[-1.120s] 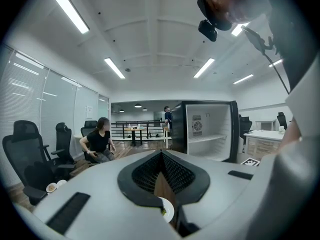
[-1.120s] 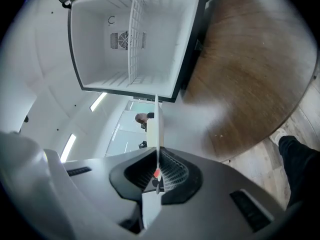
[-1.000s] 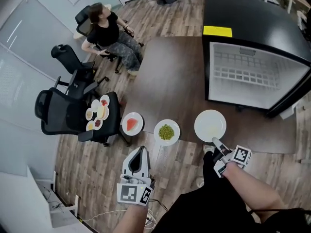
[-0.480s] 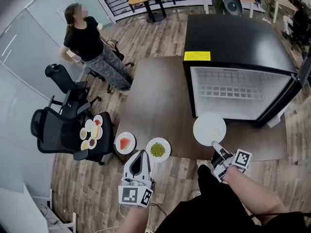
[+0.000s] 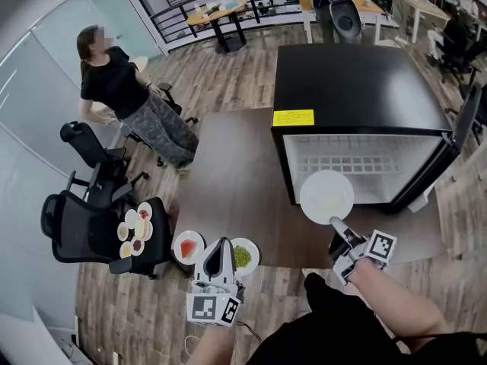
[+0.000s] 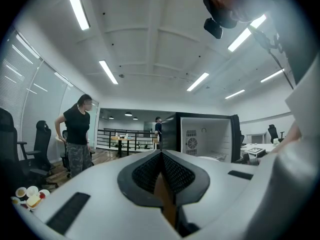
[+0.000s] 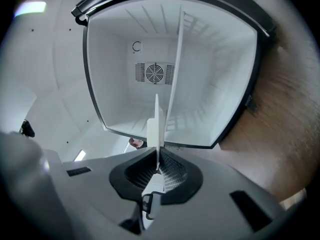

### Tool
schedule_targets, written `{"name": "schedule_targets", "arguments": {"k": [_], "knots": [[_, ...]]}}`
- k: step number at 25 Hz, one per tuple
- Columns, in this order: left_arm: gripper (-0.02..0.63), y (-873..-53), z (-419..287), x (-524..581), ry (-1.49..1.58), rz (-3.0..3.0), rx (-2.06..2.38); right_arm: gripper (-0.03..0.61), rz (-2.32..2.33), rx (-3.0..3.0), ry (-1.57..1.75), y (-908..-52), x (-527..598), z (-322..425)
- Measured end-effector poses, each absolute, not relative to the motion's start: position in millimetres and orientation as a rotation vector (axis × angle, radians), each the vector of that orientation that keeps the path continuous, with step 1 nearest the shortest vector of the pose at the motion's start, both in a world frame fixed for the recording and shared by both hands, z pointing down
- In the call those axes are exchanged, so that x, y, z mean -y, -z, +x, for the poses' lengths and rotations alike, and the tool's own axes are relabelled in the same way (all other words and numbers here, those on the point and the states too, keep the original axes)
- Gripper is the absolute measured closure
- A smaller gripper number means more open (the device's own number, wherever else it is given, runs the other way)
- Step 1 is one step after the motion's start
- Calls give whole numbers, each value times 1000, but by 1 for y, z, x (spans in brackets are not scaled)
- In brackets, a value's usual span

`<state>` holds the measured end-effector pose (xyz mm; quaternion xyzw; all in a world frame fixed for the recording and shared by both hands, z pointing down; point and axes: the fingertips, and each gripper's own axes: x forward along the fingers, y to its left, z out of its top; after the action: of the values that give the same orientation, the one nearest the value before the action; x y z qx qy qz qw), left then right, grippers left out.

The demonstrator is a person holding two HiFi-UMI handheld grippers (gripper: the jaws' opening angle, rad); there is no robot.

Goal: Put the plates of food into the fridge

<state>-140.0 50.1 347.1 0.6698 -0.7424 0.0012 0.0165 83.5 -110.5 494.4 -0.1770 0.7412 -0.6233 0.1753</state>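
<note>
My right gripper (image 5: 338,223) is shut on the near rim of a white plate (image 5: 327,195), holding it level in front of the open black fridge (image 5: 358,82). In the right gripper view the plate (image 7: 156,115) shows edge-on between the jaws of that gripper (image 7: 157,159), with the fridge's white inside (image 7: 200,69) and its wire shelf straight ahead. My left gripper (image 5: 221,245) is shut and holds nothing. It hovers between a plate of red food (image 5: 187,247) and a plate of green peas (image 5: 245,256). The left gripper view shows the gripper (image 6: 161,155) pointing level at the fridge (image 6: 207,139).
The two plates lie at the near edge of a dark brown low surface (image 5: 228,166). A black chair (image 5: 148,238) at the left carries several small dishes. A person (image 5: 114,82) stands beyond it beside other chairs. The fridge door (image 5: 466,120) hangs open at the right.
My right gripper has lifted the white plate up to the fridge opening. The left gripper has come forward over the two plates. The person at the left has stood up from the chair.
</note>
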Motion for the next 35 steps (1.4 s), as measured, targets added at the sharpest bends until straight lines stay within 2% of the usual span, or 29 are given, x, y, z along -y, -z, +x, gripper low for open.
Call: {"name": "schedule_targets", "arguments": {"k": [12,35], "knots": [[607,-340,-163,-4,-6,2094,2303,560,-539,-2037,1743,-469,175,61],[607,-338,-195,50,-71,2061,2311,558,-712,-1909,1872,-484,251,36]]}}
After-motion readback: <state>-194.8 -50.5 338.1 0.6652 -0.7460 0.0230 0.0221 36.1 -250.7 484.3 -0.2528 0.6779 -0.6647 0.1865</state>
